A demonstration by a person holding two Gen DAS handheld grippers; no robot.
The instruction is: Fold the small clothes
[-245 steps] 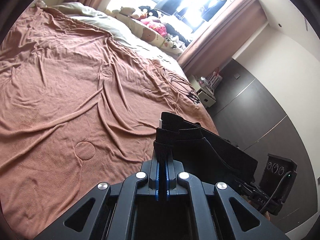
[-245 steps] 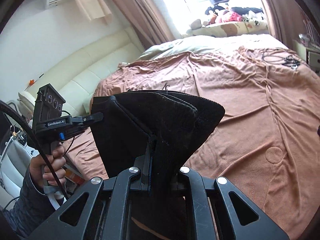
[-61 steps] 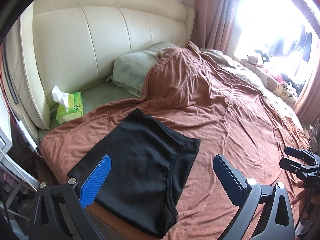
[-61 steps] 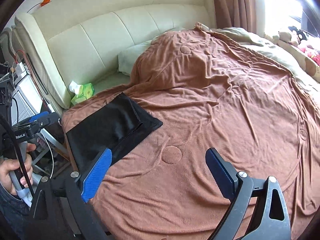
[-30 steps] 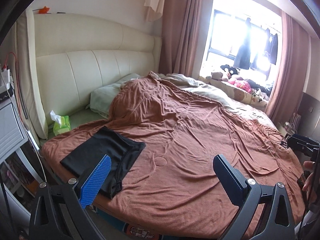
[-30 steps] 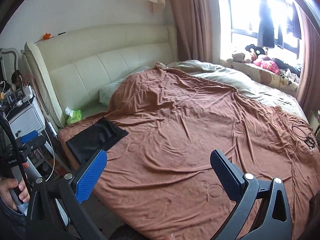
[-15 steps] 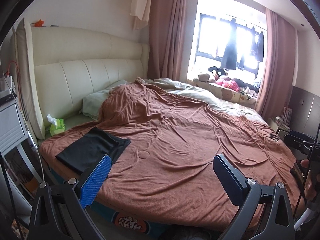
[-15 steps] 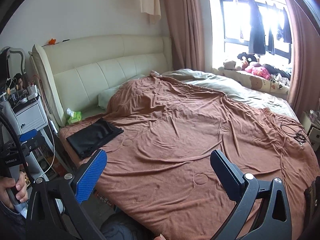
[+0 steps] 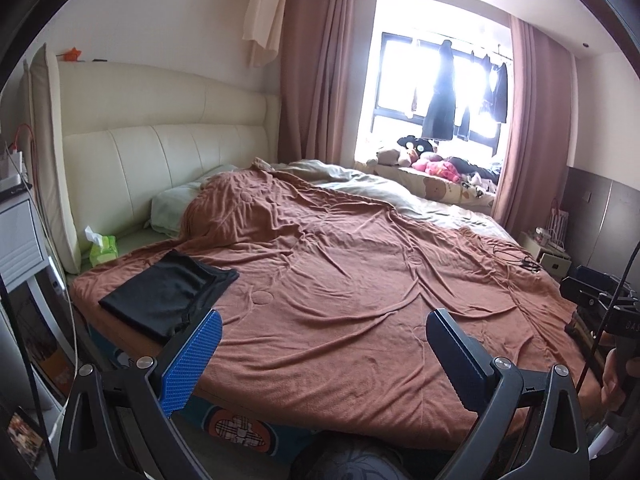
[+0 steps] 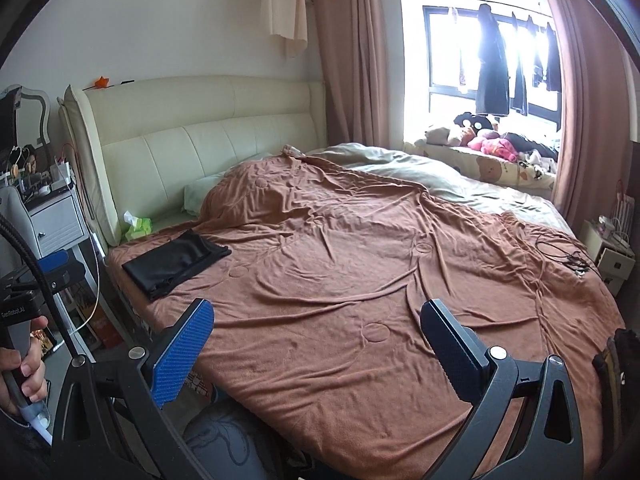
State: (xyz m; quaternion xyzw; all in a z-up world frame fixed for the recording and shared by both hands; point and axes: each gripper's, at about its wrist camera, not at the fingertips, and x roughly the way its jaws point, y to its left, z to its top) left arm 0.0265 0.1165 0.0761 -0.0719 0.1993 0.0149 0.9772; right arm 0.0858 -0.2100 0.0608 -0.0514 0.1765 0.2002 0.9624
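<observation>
The left gripper (image 9: 322, 354) is hanging over the foot of the bed with its jaws spread wide, holding nothing. The right gripper (image 10: 316, 350) is doing the same beside it, jaws wide and empty. Beyond them the brown blanket (image 9: 360, 272) is lying rumpled across the bed. The black folded garment (image 9: 170, 294) is resting flat on the blanket at the bed's near left corner, well apart from both grippers. Behind it a green tissue pack (image 9: 102, 248) is sitting beside a pale pillow (image 9: 172, 208), against the cream headboard (image 9: 160, 152). Farthest off, dark clothes (image 9: 440, 108) are hanging in the bright window.
</observation>
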